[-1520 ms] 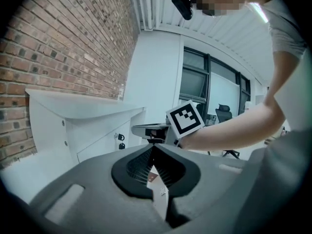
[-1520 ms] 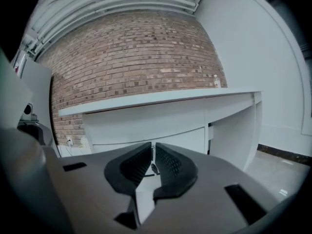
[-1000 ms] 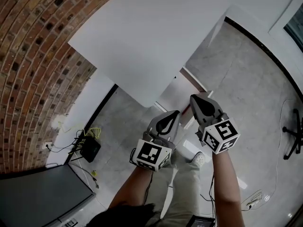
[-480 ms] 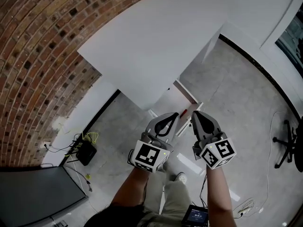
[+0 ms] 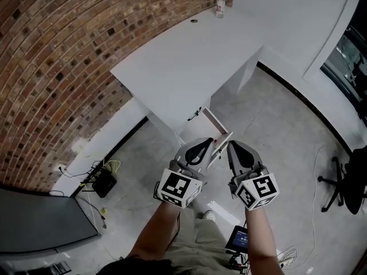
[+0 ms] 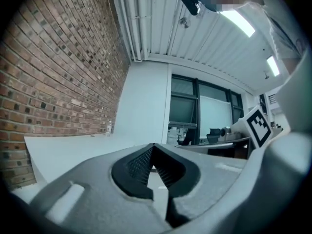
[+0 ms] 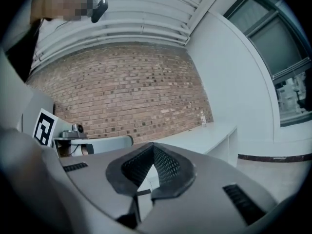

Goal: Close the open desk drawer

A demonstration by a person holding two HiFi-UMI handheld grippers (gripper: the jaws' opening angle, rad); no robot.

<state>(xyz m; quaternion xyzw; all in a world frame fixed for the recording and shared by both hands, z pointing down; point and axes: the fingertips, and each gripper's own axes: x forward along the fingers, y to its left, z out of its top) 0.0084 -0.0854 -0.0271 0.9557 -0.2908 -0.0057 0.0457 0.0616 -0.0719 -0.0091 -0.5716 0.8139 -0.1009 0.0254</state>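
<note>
No legible text, number, brand or sign appears in any view. The cubes on the left gripper (image 5: 210, 143) and right gripper (image 5: 229, 145) carry black-and-white square marker patterns only, without characters. The label on the bottle (image 5: 220, 6) at the far end of the desk (image 5: 183, 67) is too small to read.

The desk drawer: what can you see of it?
The drawer is white like the desk above it, seemingly painted board. It stands pulled out from under the desk's near end, toward the person, above the grey floor. Its inside looks pale and bare, though too small to be sure. In the head view the left gripper and right gripper overlap its front edge; no contact shows.
</note>
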